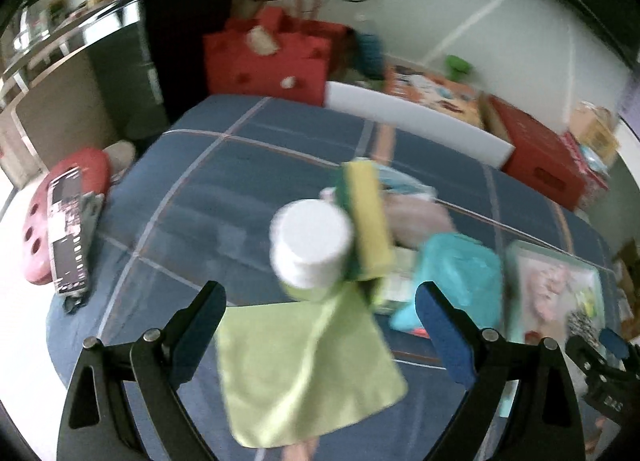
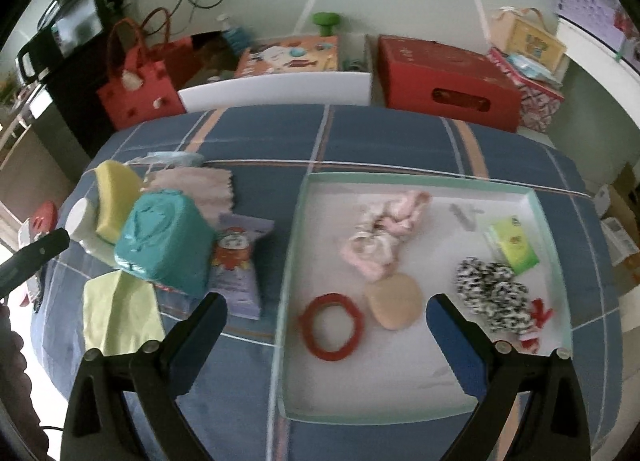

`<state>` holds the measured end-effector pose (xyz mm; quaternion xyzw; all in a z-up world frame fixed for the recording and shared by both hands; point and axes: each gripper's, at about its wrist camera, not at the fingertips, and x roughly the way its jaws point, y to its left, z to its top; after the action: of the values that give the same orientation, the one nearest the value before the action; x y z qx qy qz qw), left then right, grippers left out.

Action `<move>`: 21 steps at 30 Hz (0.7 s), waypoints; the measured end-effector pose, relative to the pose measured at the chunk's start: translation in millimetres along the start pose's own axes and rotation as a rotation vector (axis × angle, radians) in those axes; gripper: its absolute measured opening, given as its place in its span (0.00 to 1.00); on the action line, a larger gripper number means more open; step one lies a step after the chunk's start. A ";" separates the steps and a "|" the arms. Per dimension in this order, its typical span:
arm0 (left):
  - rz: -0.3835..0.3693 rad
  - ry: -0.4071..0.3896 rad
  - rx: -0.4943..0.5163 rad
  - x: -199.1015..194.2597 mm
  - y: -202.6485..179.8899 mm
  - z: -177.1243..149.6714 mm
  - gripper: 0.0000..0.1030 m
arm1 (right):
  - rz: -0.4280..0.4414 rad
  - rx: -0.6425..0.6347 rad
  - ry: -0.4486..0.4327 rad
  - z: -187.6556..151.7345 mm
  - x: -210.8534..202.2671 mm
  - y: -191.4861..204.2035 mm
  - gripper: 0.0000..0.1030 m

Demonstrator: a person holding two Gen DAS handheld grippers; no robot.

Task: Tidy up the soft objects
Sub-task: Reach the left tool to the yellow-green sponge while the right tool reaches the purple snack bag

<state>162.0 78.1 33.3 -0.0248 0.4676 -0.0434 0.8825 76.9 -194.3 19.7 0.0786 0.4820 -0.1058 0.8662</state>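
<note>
A light green cloth (image 1: 304,365) lies flat on the blue checked bedspread (image 1: 192,197), between the fingers of my open left gripper (image 1: 320,325), which hovers above it. Behind the cloth are a white-capped bottle (image 1: 310,247), a yellow sponge (image 1: 368,221), a pink cloth (image 1: 416,217) and a teal pack (image 1: 460,277). My right gripper (image 2: 326,325) is open and empty over the near left part of a white tray (image 2: 420,181). The tray holds a red ring (image 2: 330,327), a beige puff (image 2: 394,307), a pink scrunchie (image 2: 384,237), a black-and-white scrunchie (image 2: 492,293) and a green box (image 2: 514,243).
A snack packet (image 2: 236,261) lies between the teal pack (image 2: 164,241) and the tray. A red bag (image 2: 136,97), a white board (image 2: 276,91) and a red box (image 2: 448,81) line the bed's far edge. A pink stool (image 1: 60,213) with a patterned flat object on it stands to the left.
</note>
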 end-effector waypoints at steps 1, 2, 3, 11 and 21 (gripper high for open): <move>0.009 0.003 -0.018 1.3 8.2 0.3 0.93 | 0.014 -0.005 0.004 0.2 2.0 4.8 0.98; 0.013 0.008 -0.038 2.9 16.8 0.6 0.93 | 0.025 -0.007 0.007 0.1 3.7 9.4 0.98; 0.016 0.011 -0.054 4.1 23.8 0.5 0.93 | 0.038 -0.008 0.010 0.0 5.5 13.3 0.98; 0.073 0.021 -0.170 9.5 69.0 -1.0 0.93 | 0.137 -0.011 0.025 2.3 20.8 41.0 0.98; 0.032 0.046 -0.136 21.6 55.6 1.0 0.93 | 0.147 0.002 0.056 13.3 52.6 34.8 0.91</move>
<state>177.8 131.3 11.4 -0.0760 0.4900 0.0022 0.8684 123.7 -169.6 -16.9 0.1177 0.4989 -0.0402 0.8577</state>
